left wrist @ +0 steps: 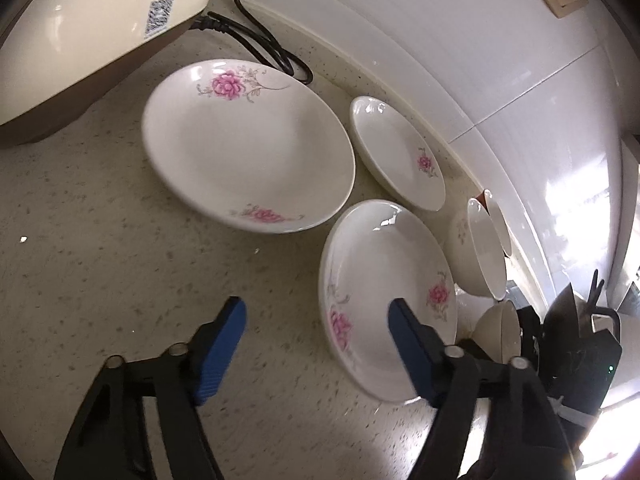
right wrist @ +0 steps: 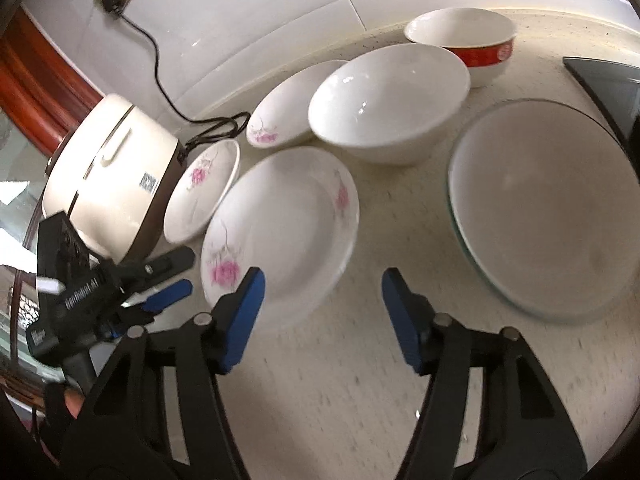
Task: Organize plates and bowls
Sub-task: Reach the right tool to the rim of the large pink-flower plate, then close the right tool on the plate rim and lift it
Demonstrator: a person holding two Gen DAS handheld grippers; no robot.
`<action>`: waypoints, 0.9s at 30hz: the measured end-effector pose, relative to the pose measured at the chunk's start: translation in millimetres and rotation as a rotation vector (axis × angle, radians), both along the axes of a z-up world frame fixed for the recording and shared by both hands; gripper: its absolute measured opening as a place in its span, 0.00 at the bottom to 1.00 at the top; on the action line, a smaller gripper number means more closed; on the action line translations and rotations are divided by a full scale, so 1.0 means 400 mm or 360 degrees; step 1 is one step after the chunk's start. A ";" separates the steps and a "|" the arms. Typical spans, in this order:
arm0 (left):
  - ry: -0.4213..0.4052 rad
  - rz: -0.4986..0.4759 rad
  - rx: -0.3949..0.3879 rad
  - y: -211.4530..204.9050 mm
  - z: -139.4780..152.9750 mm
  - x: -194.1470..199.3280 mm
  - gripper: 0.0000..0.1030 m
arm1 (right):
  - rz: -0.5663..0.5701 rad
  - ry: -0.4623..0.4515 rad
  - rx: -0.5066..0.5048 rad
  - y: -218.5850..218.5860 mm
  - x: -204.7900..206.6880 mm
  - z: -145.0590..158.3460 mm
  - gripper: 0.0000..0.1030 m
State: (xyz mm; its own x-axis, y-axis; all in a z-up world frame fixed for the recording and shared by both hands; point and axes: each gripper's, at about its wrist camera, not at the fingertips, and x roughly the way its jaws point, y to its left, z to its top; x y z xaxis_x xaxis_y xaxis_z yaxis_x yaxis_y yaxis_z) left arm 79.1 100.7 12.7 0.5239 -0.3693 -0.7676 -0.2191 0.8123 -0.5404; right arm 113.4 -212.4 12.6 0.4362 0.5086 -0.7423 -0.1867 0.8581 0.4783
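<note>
Several white dishes lie on the speckled counter. A large flowered plate (left wrist: 248,148) (right wrist: 200,192) sits beside the rice cooker, with a small flowered plate (left wrist: 396,152) (right wrist: 288,108) near the wall. A medium flowered plate (left wrist: 384,296) (right wrist: 280,232) is nearest both grippers. My left gripper (left wrist: 318,312) (right wrist: 176,276) hangs open over bare counter just left of it, with nothing between the blue pads. My right gripper (right wrist: 323,280) is open above the counter at that plate's right edge. Behind stand a white bowl (right wrist: 388,108) and a red-banded bowl (right wrist: 464,40).
A cream rice cooker (left wrist: 80,28) (right wrist: 108,184) stands at the left, its black cable (left wrist: 264,48) trailing along the tiled wall. A wide glass-rimmed dish (right wrist: 548,208) lies at the right, with a dark cooktop edge (right wrist: 608,76) behind it. More bowls (left wrist: 476,256) crowd the wall.
</note>
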 end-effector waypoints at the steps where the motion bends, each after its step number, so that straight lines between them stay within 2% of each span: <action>1: 0.0000 0.0006 -0.0001 -0.004 -0.002 0.005 0.61 | -0.0005 0.0015 0.0006 0.005 0.012 -0.006 0.56; 4: -0.0008 0.0029 0.0034 0.000 -0.002 0.007 0.51 | 0.0005 0.0042 -0.0011 0.016 0.026 -0.014 0.50; 6: -0.0011 0.0030 0.0040 -0.006 -0.006 0.012 0.38 | 0.0015 0.0045 0.0006 0.028 0.029 -0.017 0.49; 8: -0.0002 0.0022 0.0045 -0.013 -0.009 0.018 0.33 | 0.0029 0.0056 -0.0002 0.038 0.033 -0.024 0.47; 14: -0.0004 0.0034 0.0058 -0.026 -0.011 0.045 0.31 | -0.0002 0.0101 0.0038 0.037 0.062 -0.029 0.45; 16: 0.0018 0.0042 0.0038 -0.025 -0.018 0.050 0.24 | -0.0015 0.0104 0.0039 0.041 0.071 -0.029 0.44; 17: 0.0034 0.0036 0.0025 -0.025 -0.022 0.052 0.20 | -0.0019 0.0103 0.0029 0.043 0.072 -0.028 0.41; 23: 0.0055 -0.0006 0.0059 -0.019 -0.021 0.039 0.13 | -0.0050 0.0087 -0.0077 0.040 0.064 -0.029 0.21; 27: 0.0078 -0.0059 0.0098 -0.020 -0.017 0.024 0.13 | -0.0082 0.0105 -0.0093 0.027 0.052 -0.030 0.14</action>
State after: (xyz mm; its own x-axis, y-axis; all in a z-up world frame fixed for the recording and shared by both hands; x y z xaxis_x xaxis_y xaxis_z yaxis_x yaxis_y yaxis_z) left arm 88.9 92.7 5.7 0.4722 -0.3392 -0.8136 -0.2131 0.8517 -0.4787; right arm 134.0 -201.7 0.6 0.4096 0.4419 -0.7981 -0.1113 0.8925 0.4371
